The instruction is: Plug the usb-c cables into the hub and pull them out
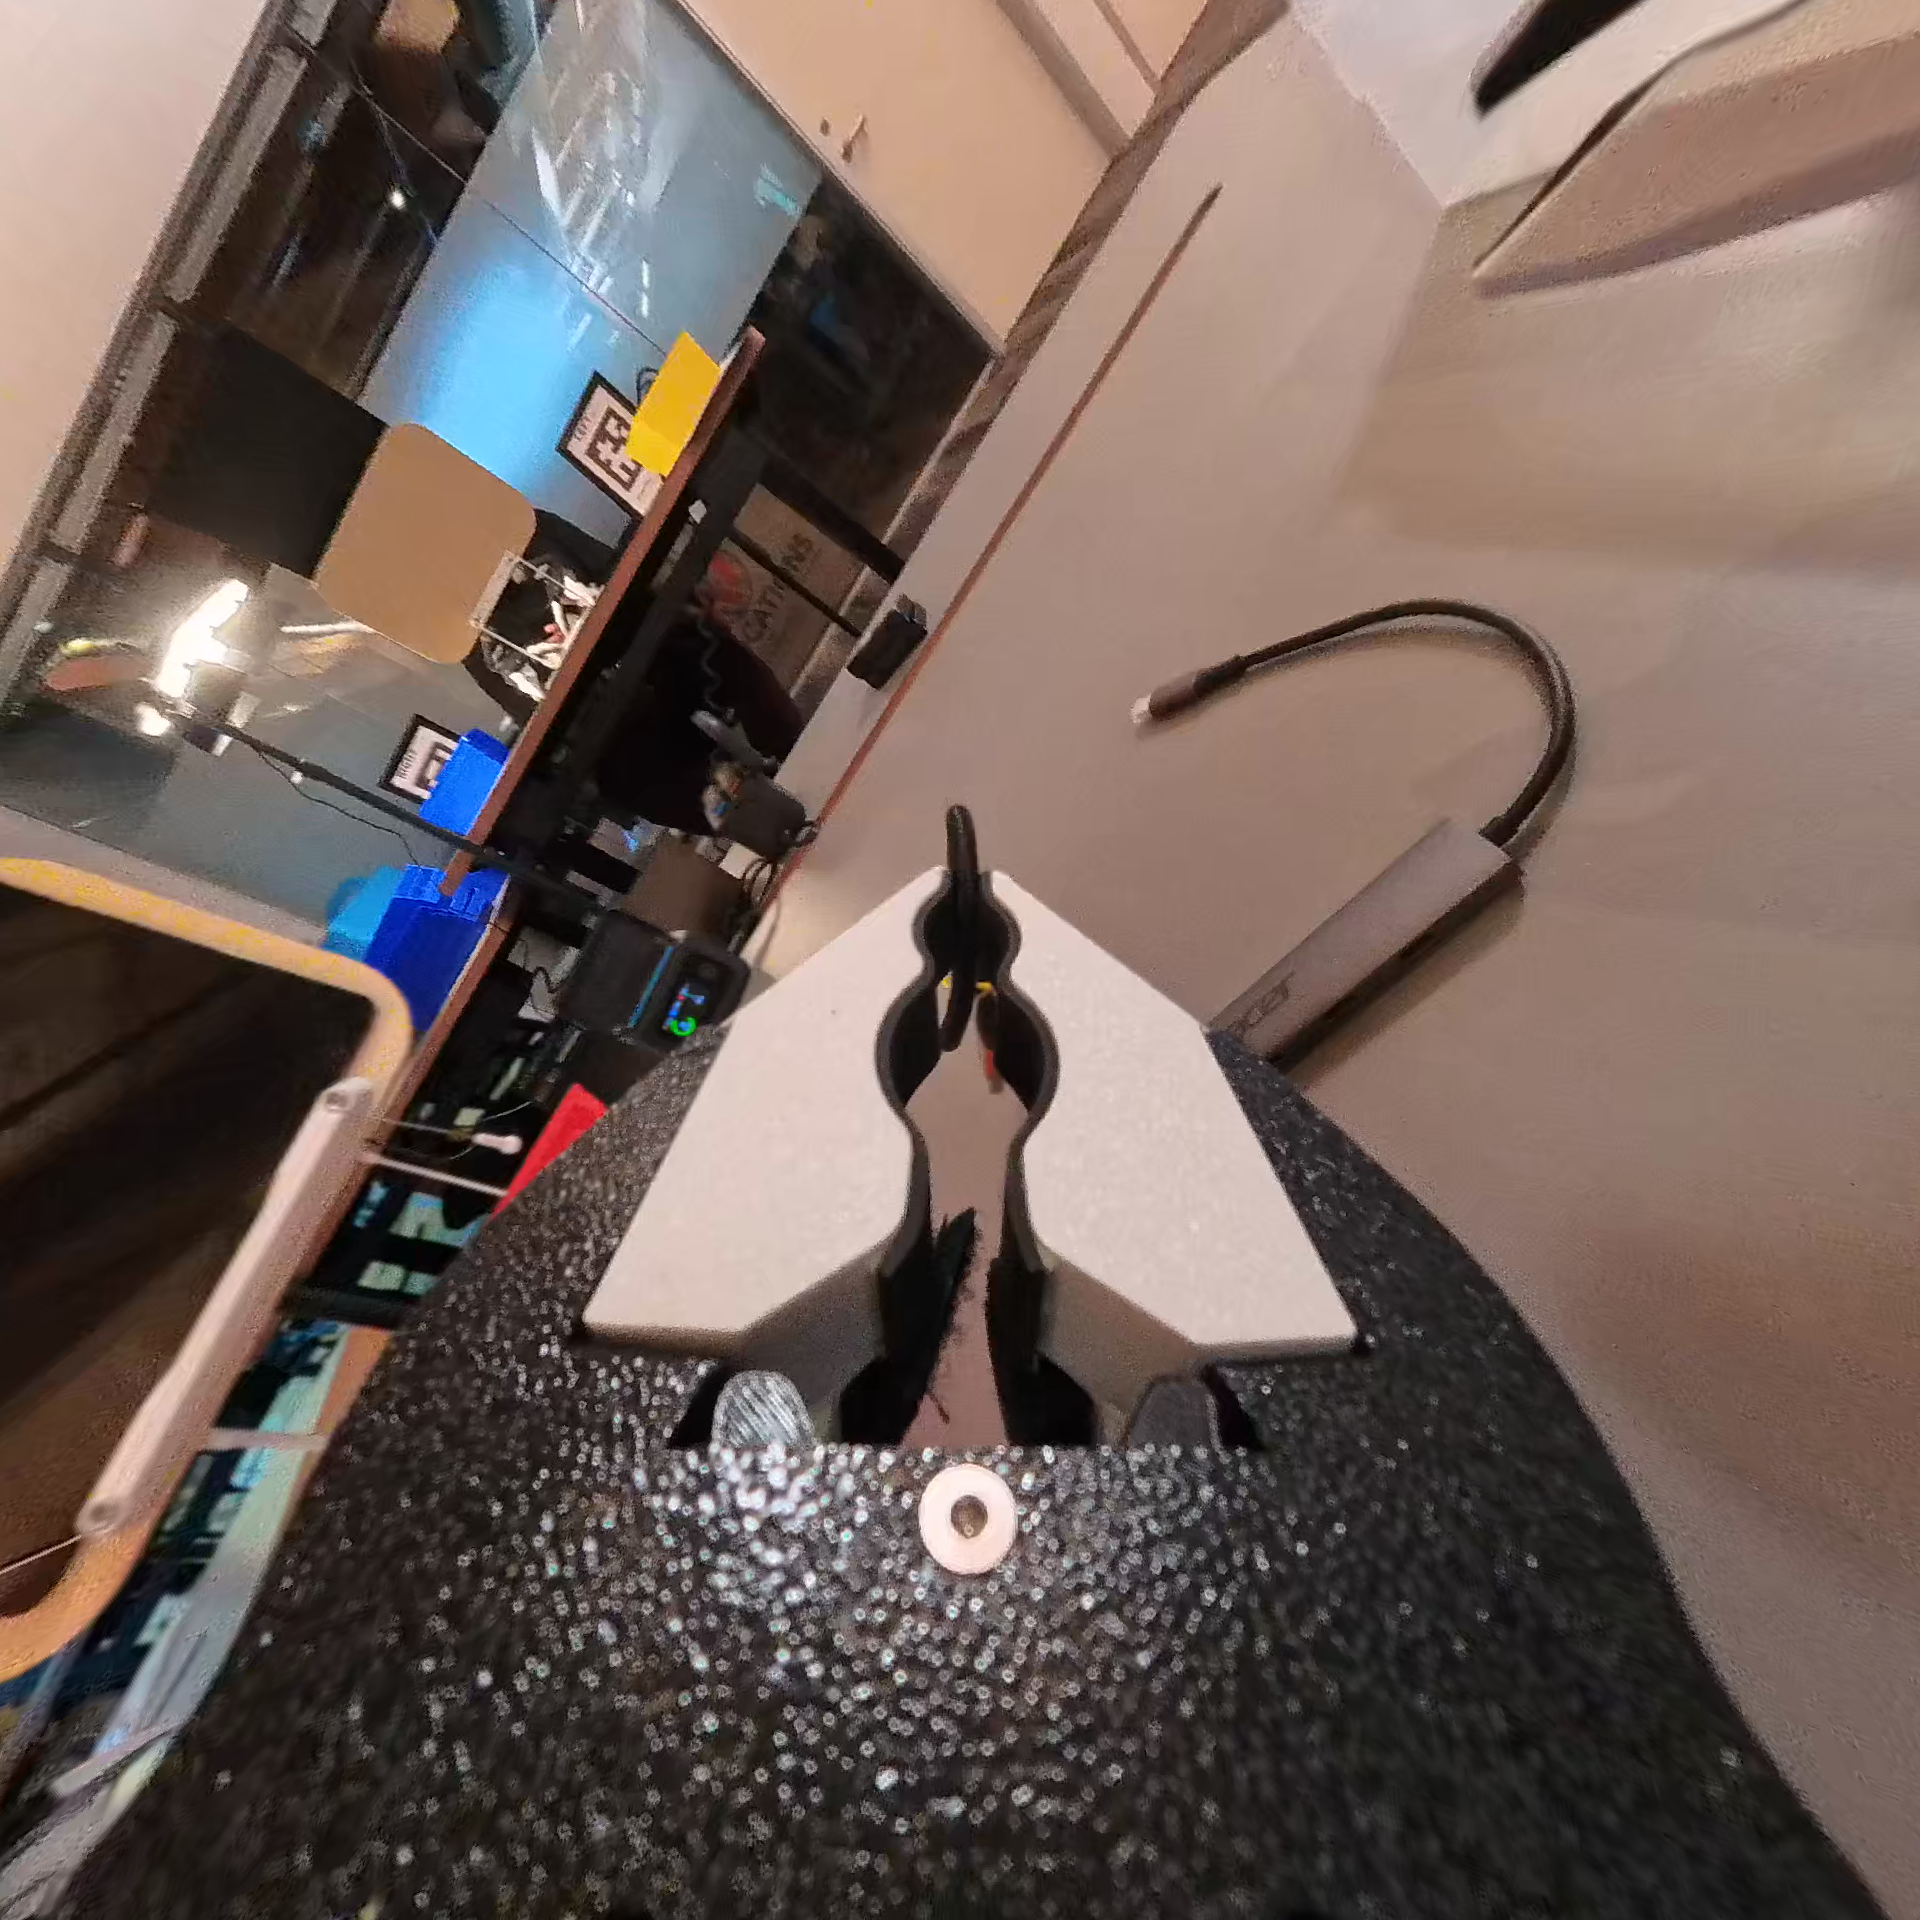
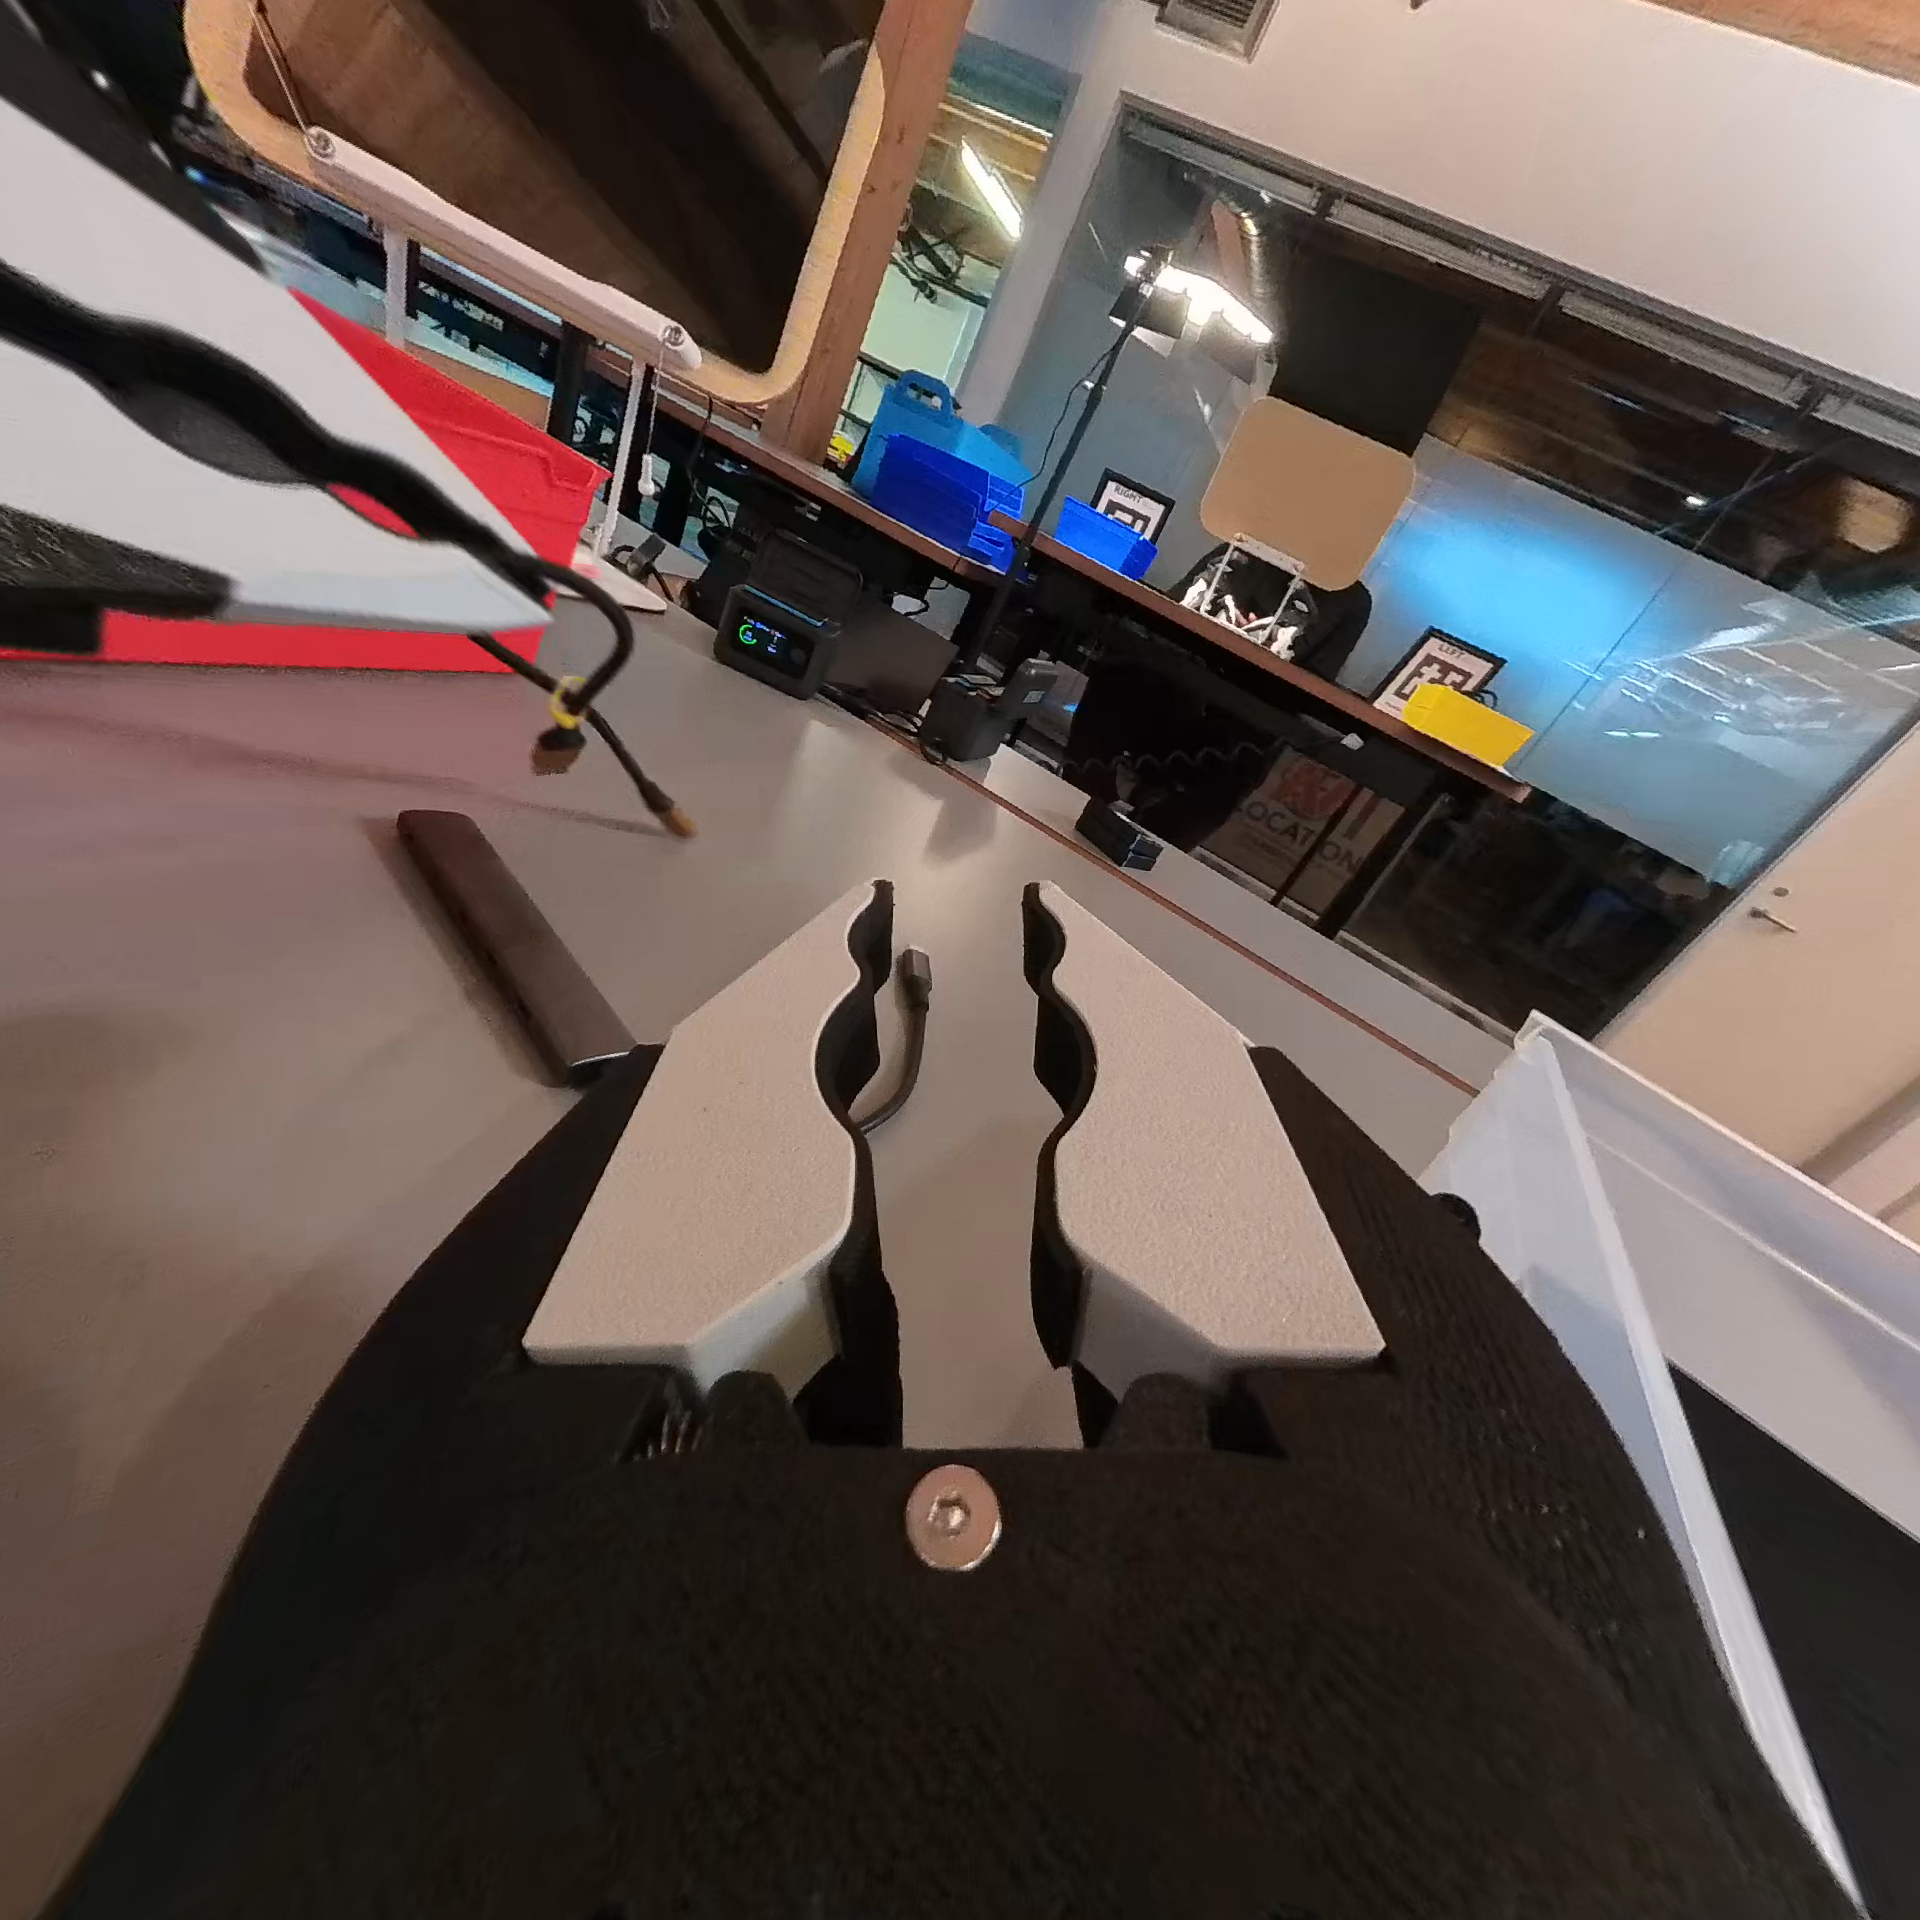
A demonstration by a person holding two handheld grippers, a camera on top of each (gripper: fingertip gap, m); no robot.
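My left gripper (image 1: 966,883) is shut on a folded black USB-C cable (image 1: 958,831) whose loop sticks out past the tips. In the right wrist view this gripper (image 2: 509,582) hovers at the upper left, above the table. The cable (image 2: 613,644), tied with a yellow band, dangles from it with both plugs hanging down. The grey hub (image 1: 1371,956) lies on the table to the right, its own short cable (image 1: 1538,707) curving away. My right gripper (image 2: 956,904) is open and low over the table. The hub's cable plug (image 2: 914,971) lies between its fingers, and the hub (image 2: 509,935) lies just to its left.
A red bin (image 2: 499,468) stands behind the left gripper. A clear white container (image 2: 1662,1195) sits close on the right. A small power station (image 2: 774,644) stands at the grey table's far edge (image 2: 1195,914). A pale box (image 1: 1714,156) is at the far right in the left wrist view. Tip to tip, the grippers are about 12 cm apart.
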